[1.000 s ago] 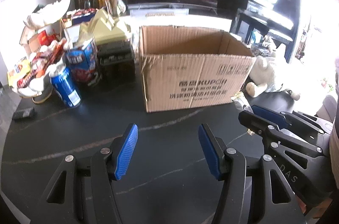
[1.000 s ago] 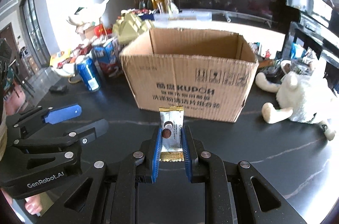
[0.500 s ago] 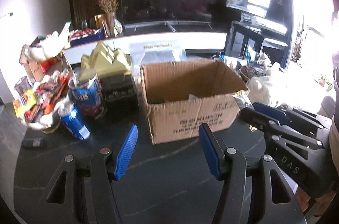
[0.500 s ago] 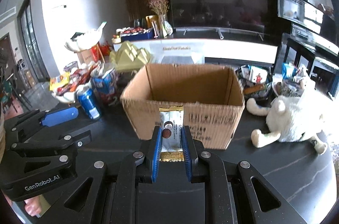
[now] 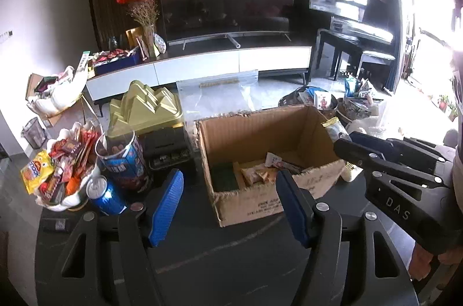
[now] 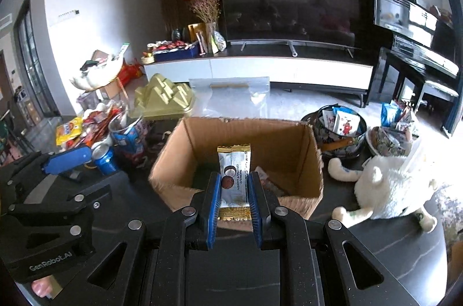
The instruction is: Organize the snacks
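Note:
My right gripper [image 6: 233,178] is shut on a white and gold candy packet [image 6: 234,175], held upright above the near edge of an open cardboard box [image 6: 314,158]. In the left wrist view the same box [image 5: 246,202] holds a few snack packets [image 5: 256,175] on its floor. My left gripper [image 5: 230,184] hangs in front of the box with its jaws opening and nothing between them. The right gripper [image 5: 344,145] comes in from the right at the box's right rim, with the packet [image 5: 335,128] sticking out of it.
A white bowl heaped with snacks [image 5: 66,161], a blue can [image 5: 105,196], a blue snack tub [image 5: 124,158] and a gold box [image 5: 147,110] crowd the table's left. A white plush toy [image 6: 387,187] and round tins of packets [image 6: 341,126] sit right of the box.
Both grippers have risen, so the box's inside now shows from above. The right gripper keeps its hold on the candy packet. The left gripper's jaws stand a little wider.

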Tool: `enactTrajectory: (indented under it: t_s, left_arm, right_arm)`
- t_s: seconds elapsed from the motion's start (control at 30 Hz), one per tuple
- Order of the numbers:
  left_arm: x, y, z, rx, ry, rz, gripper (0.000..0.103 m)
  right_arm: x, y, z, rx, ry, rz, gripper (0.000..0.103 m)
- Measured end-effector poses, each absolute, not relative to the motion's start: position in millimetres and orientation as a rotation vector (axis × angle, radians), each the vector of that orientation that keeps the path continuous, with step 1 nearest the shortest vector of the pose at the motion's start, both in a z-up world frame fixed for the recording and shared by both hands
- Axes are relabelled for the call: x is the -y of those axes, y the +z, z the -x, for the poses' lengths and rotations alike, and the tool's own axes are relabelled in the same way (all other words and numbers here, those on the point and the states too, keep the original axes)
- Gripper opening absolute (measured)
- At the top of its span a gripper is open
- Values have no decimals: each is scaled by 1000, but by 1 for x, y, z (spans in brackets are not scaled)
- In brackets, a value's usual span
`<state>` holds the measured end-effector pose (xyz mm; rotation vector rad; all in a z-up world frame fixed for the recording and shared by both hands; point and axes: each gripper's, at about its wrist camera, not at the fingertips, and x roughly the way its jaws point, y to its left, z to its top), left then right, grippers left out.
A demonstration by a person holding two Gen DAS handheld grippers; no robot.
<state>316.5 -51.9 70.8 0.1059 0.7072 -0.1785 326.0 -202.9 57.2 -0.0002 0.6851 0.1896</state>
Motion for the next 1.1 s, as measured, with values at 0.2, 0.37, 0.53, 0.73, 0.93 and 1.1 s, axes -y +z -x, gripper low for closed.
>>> enactTrajectory:
  t_s: [0.2,0.37,0.53,0.73,0.93,1.1]
  left_arm:
    - [55,76,-339,-731,-171,-118,71]
    - [49,77,-351,-748,-141,-106,75]
    - [44,78,-345,-740,-122,-98,76]
    - [41,82,-319,-716,-125,-88,81]
    - [39,88,-283,-663,-125,-97,87]
    - [37,92,-251,-621,-125,-101,88]
  right_arm:
    - [206,60,-354,-730,164,4,20]
    - [209,62,-372,-770,145,-5,40]
    - [208,64,-362,-759,128,5,53]
    - [206,71,-331,-721,108,17,70]
    - [210,79,-294,-675,83,21,78]
    - [214,82,-257,-626,62,2,82]
